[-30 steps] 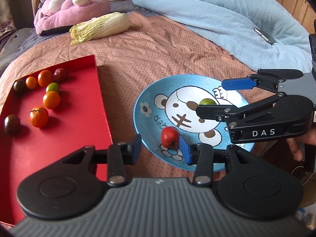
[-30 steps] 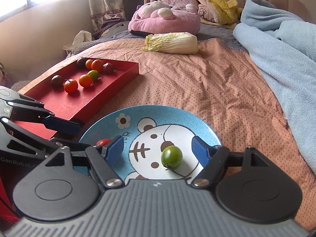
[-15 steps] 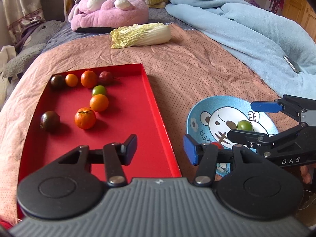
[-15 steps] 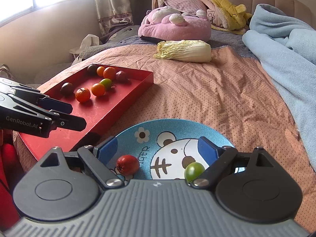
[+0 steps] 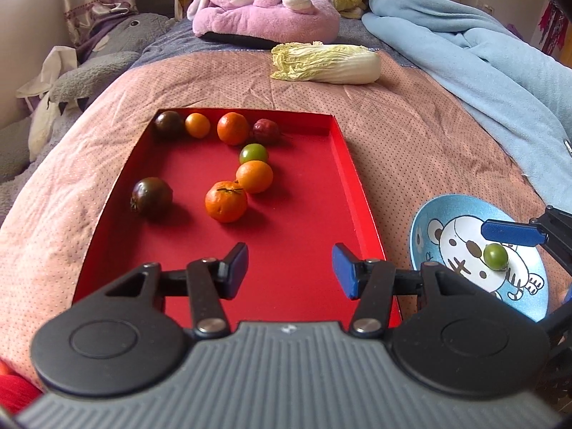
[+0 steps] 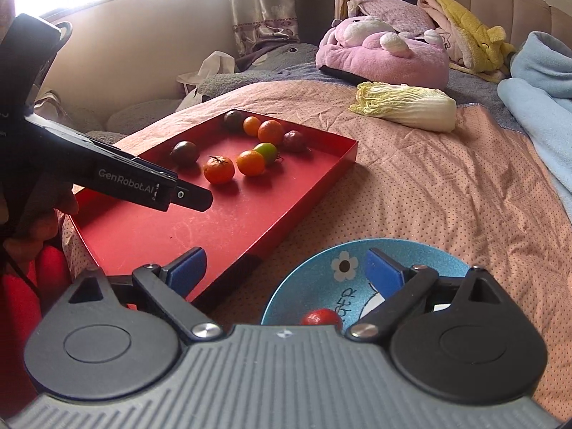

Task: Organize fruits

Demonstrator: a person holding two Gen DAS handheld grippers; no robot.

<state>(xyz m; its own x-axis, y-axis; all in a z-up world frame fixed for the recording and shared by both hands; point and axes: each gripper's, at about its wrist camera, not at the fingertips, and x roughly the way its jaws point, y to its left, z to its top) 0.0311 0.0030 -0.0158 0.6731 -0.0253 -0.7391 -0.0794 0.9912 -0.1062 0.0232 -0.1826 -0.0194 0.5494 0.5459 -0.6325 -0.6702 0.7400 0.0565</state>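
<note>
A red tray (image 5: 296, 221) lies on the bed and holds several small fruits: orange ones (image 5: 226, 201), dark ones (image 5: 152, 195) and a green one (image 5: 253, 153). It also shows in the right wrist view (image 6: 214, 228). A blue bear plate (image 5: 425, 221) to its right holds a green tomato (image 5: 496, 256); in the right wrist view the plate (image 6: 314, 279) shows a red tomato (image 6: 320, 317). My left gripper (image 5: 289, 270) is open and empty above the tray's near end. My right gripper (image 6: 284, 266) is open and empty above the plate's left rim.
A napa cabbage (image 5: 325, 62) lies on the pink bedspread beyond the tray. A pink plush toy (image 5: 266, 12) and a grey plush (image 5: 96, 68) sit at the bed's head. A light blue blanket (image 5: 475, 57) is piled along the right side.
My left gripper has swung left from the plate to over the red tray. My right gripper has drawn back and left, so the plate sits lower and the green tomato has left its view.
</note>
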